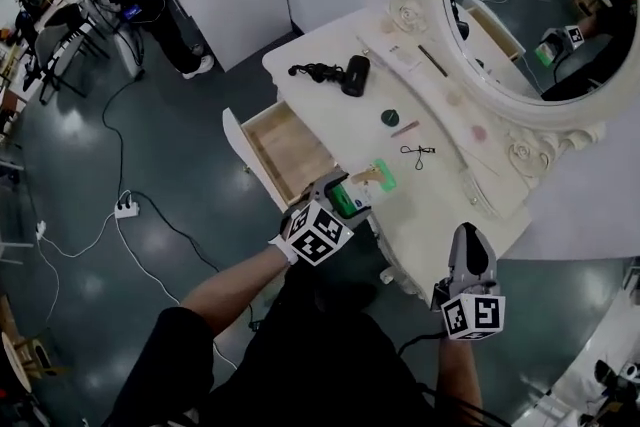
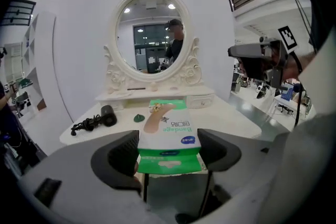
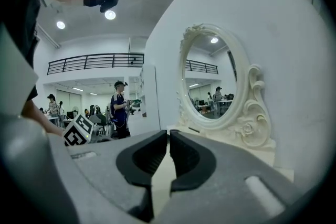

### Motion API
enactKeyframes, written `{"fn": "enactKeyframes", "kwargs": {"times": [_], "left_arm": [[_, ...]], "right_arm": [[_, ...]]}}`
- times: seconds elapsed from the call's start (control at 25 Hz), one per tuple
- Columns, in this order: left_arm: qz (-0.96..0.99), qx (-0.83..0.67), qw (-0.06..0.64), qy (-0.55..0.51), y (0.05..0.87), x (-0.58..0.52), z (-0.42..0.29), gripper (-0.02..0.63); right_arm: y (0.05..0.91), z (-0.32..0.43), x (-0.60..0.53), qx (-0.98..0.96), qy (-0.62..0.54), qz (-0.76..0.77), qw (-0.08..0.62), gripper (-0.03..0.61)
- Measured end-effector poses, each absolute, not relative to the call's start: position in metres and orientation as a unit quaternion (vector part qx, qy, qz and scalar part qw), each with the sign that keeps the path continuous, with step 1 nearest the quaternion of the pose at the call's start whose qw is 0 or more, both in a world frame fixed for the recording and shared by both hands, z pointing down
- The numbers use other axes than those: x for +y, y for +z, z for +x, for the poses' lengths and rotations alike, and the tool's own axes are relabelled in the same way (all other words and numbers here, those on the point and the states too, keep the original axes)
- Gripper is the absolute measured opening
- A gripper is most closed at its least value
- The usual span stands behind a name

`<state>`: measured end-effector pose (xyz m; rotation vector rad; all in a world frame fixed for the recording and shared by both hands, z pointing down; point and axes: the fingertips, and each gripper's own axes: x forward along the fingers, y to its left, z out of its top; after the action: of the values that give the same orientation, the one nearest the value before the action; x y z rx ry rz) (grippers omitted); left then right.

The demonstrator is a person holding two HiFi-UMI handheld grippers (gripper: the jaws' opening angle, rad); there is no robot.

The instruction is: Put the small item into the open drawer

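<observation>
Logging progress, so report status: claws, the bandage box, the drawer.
Left claw shut on bandage box. Right claw shut, empty. Drawer open, nothing seen in the way.

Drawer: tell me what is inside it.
The drawer shows only bare wood inside, with nothing lying in it. Its near corner cannot be seen: the left tool, shut on the bandage box, covers it.

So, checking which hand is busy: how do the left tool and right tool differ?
The left tool has its jaws wide apart; the right tool has them together. The left tool grips a green-and-white bandage box; the right tool holds nothing. Both carry a marker cube.
</observation>
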<state>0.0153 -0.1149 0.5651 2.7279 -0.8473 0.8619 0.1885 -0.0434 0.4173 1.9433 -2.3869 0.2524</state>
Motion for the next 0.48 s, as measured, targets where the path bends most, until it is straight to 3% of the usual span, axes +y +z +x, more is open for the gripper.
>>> {"fn": "enactKeyframes", "kwargs": {"times": [0.48], "left_arm": [[0.873, -0.299, 0.12, 0.365, 0.671, -0.188, -0.143, 0.342]], "right_arm": [[0.425, 0.104, -0.106, -0.756, 0.085, 0.648, 0.042, 0.015]]}}
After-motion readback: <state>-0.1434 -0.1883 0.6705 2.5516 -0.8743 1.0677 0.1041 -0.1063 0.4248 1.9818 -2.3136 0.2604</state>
